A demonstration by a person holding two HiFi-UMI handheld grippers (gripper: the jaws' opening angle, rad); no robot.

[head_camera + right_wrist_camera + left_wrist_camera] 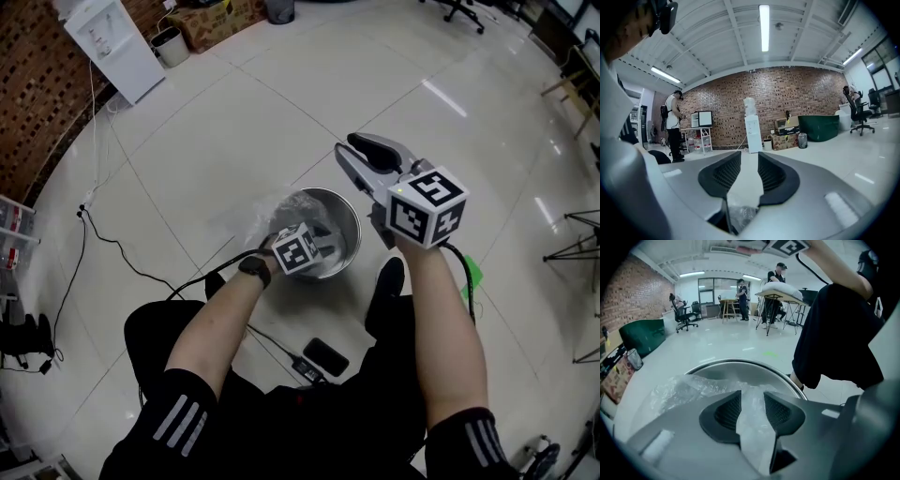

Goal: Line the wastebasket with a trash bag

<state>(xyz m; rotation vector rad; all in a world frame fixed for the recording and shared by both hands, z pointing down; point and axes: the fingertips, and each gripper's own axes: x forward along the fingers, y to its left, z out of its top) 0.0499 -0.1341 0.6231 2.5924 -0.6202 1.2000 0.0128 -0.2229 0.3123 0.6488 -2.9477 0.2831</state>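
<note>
The left claw (752,397) dips into the left side of the round metal wastebasket (351,214). Its jaws stand partly apart, and a fold of the clear trash bag (686,387) runs up between them. We see the pads loose about the film rather than clamped on it. The rest of the bag lies crumpled over the basket's far-left rim, part of it inside and part spilling onto the pale tiled floor (281,122). The right claw (749,159) is held high, above the basket's right side, and points almost level toward a brick wall. Its jaws are also partly apart, with nothing between the pads. The wastebasket stands on the floor just ahead of the person's black shoe (386,281), and we see a black cable (112,246) trailing across the tiles to the left.
</note>
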